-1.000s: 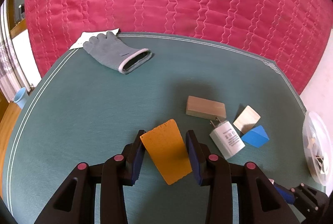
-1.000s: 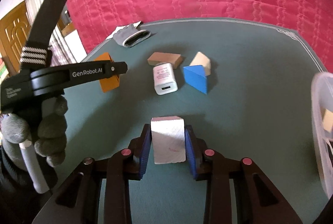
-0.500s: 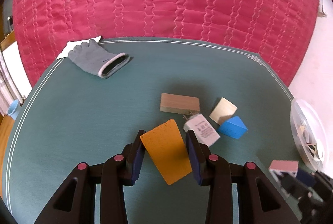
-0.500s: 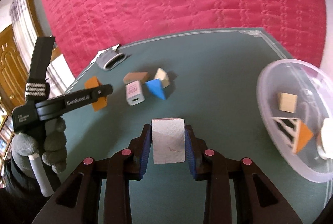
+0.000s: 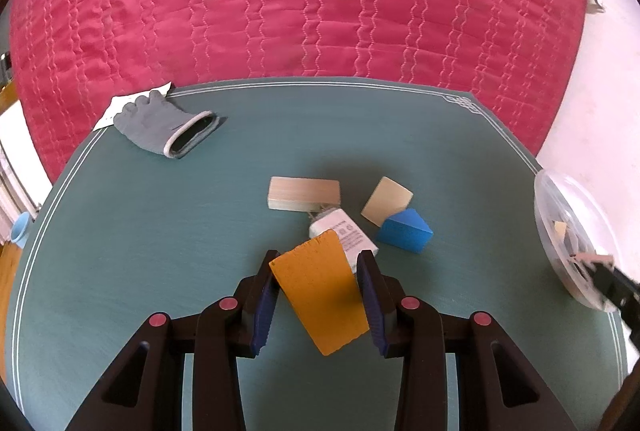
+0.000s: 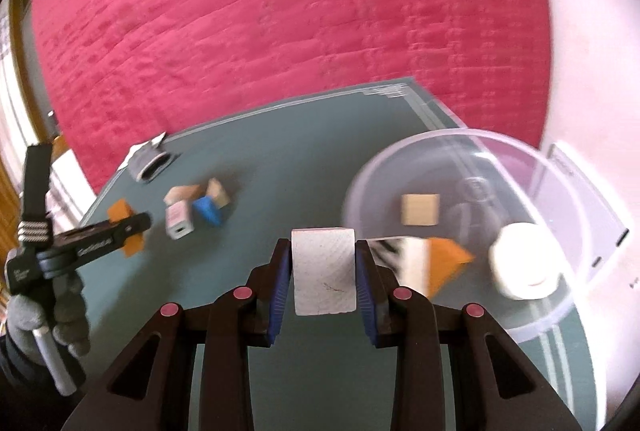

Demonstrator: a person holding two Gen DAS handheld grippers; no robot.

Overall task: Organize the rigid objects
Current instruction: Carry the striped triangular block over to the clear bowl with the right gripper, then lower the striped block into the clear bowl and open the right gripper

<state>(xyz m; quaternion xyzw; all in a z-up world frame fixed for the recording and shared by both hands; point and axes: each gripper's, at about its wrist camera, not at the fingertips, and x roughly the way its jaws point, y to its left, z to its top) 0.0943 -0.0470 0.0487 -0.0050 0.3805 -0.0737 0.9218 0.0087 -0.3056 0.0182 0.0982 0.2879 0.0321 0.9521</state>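
**Inspector:** Start with the largest item. Your round clear plastic tub (image 6: 472,191) now fills the right side of the right wrist view; a second ago only its rim showed at the frame edge. It holds a pale wooden cube (image 6: 420,209), an orange wedge (image 6: 446,261) and a white round piece (image 6: 524,261).

**Operator:** So the right hand has closed in on it?

**Inspector:** Yes. Your right gripper (image 6: 323,273) is clamped on the white rectangular wooden block (image 6: 323,273), which now sits just short of the tub's near rim. I judge that release comes next, once the block is over the opening.

**Operator:** And the left?

**Inspector:** Your left gripper (image 5: 318,289) is clamped on the flat orange wooden block (image 5: 318,289), held tilted above the green table mat (image 5: 140,251). It has drifted toward the loose group: long tan block (image 5: 304,193), white charger plug (image 5: 344,233), beige wedge (image 5: 386,201), blue wedge (image 5: 404,233). Those four await sorting. The grey glove (image 5: 164,123) lies well apart.
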